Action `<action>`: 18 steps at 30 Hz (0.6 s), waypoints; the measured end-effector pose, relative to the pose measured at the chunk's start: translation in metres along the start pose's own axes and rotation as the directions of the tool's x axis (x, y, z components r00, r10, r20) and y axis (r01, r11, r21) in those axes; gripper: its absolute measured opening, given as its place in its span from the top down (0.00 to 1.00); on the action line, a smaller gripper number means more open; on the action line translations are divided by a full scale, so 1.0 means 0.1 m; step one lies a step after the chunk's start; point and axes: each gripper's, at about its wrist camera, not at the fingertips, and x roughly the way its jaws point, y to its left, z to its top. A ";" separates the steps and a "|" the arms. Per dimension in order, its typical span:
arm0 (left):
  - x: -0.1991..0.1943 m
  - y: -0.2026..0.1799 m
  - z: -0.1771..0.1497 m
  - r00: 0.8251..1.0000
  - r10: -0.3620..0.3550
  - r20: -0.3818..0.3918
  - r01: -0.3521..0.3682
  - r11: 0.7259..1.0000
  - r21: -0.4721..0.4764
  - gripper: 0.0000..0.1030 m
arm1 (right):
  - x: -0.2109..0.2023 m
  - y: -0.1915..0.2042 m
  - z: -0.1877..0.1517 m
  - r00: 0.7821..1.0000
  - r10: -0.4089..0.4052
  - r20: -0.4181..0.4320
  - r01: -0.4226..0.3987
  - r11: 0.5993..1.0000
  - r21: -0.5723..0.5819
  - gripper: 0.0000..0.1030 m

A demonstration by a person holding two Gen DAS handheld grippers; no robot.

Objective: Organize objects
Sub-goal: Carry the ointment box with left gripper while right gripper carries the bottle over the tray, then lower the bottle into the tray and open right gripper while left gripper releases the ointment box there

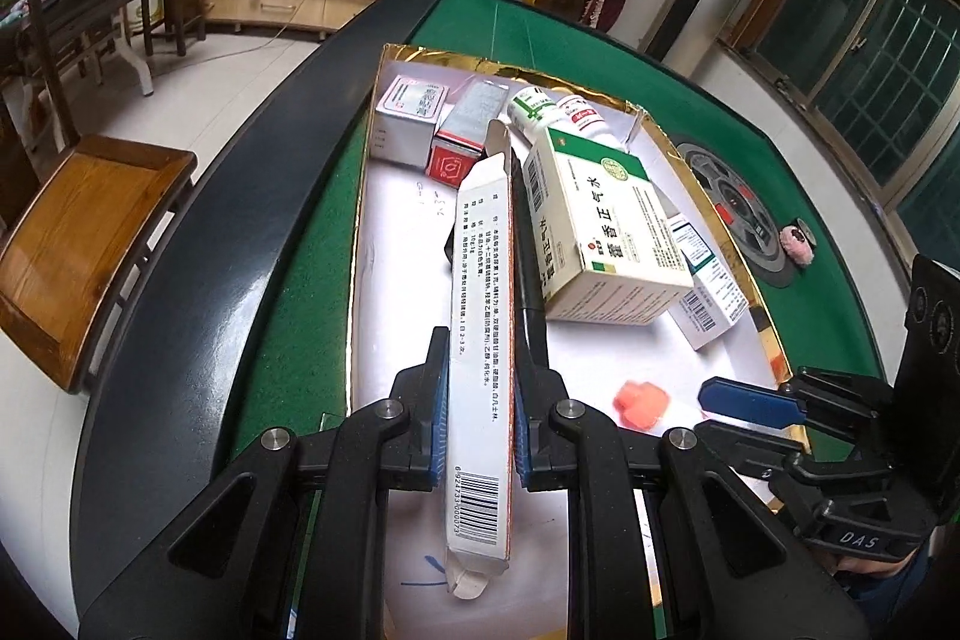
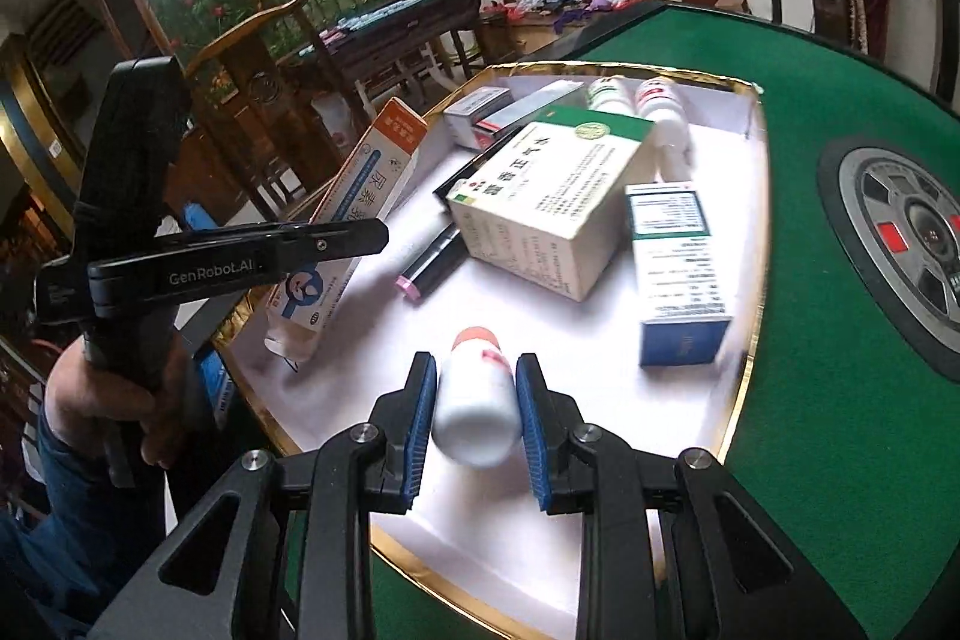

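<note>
While both of your grippers are loaded over the shallow gold-rimmed cardboard tray with the white floor (image 2: 744,244), treat the big green-and-cream medicine carton (image 2: 540,208) leaning in the tray's middle as your landmark and set things down around it, not onto it. That carton looks propped on something and would likely slide if bumped.

Your left gripper (image 1: 480,424) has its blue pads pressed on both long faces of the long narrow white carton with the orange edge and barcode (image 1: 480,340), which hangs above the tray just left of the landmark. Its end flap is open, so keep the squeeze gentle and lower it flat along the tray's left wall, short of the grey-and-red boxes (image 1: 438,130) in the far corner beyond the landmark.

Your right gripper (image 2: 474,418) pinches the small white plastic bottle with the pinkish-red cap (image 2: 477,400) near the tray's front, well on your side of the landmark. I judge it best stood beside the two white bottles (image 2: 636,106) behind the landmark; come in high, clearing the blue-and-white upright box (image 2: 678,274) to the landmark's right and the small dark tube with the pink end (image 2: 429,268) to its left.
</note>
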 end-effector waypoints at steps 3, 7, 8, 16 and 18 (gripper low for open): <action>0.01 0.00 0.01 1.000 0.002 -0.007 -0.002 1.000 0.003 0.85 | 0.06 0.07 0.04 1.000 -0.002 -0.015 0.002 1.000 -0.017 0.74; 0.02 -0.02 0.03 1.000 0.012 -0.012 -0.012 1.000 0.007 0.85 | 0.11 0.15 0.06 1.000 0.002 -0.022 -0.003 0.999 -0.036 0.74; 0.03 -0.03 0.03 1.000 0.017 -0.015 -0.017 1.000 0.010 0.85 | 0.13 0.16 0.05 1.000 0.008 -0.027 -0.009 0.999 -0.036 0.74; 0.07 -0.09 0.05 0.998 0.051 -0.023 -0.050 0.998 0.022 0.84 | 0.15 0.15 0.04 0.998 0.058 -0.030 -0.059 0.998 -0.022 0.74; 0.07 -0.10 0.05 0.998 0.061 -0.024 -0.061 0.998 0.023 0.82 | 0.12 0.14 0.05 0.998 0.062 -0.021 -0.062 0.998 -0.020 0.74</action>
